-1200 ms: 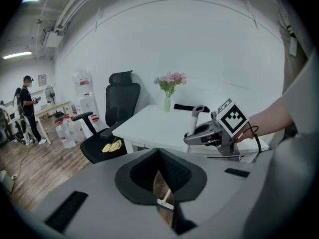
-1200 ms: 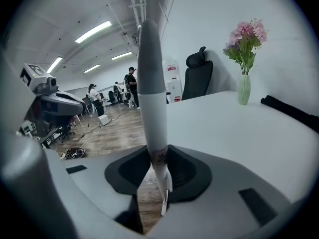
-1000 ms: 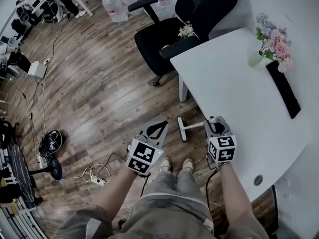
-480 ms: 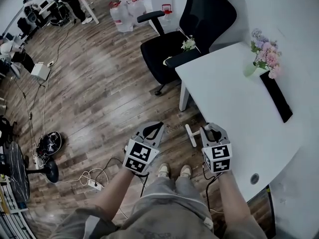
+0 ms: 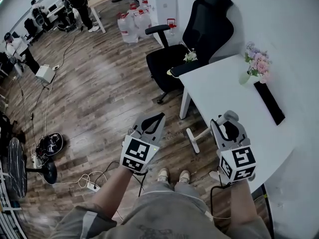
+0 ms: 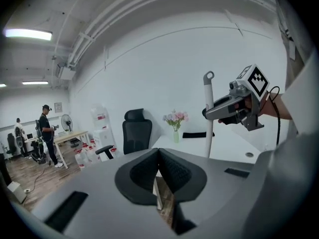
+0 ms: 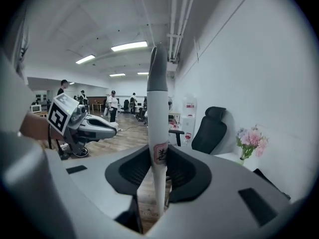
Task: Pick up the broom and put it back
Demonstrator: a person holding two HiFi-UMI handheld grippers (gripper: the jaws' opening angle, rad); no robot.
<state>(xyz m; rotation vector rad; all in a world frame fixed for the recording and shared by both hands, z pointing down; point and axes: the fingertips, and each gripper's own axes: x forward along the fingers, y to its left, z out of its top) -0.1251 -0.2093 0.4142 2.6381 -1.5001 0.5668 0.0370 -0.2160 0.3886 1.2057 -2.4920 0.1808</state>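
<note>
The broom is a white pole (image 7: 157,128) with a grey top, standing upright; its short white head (image 5: 192,140) hangs just over the wood floor beside the table leg. My right gripper (image 5: 227,119) is shut on the pole, whose labelled part sits between the pads (image 7: 175,169). The left gripper view shows the same pole (image 6: 208,128) held by the right gripper (image 6: 224,111). My left gripper (image 5: 152,122) hovers to the left of the broom, its jaws (image 6: 158,156) shut with nothing between them.
A white table (image 5: 234,103) with a vase of flowers (image 5: 254,66) and a black flat item (image 5: 269,101) stands to the right. A black office chair (image 5: 199,31) is behind it. Cables and a power strip (image 5: 92,183) lie at the left; people stand far back.
Both grippers have risen. The right one has lifted the broom, bringing its head off the floor and toward the table leg. The head view now looks further across the room.
</note>
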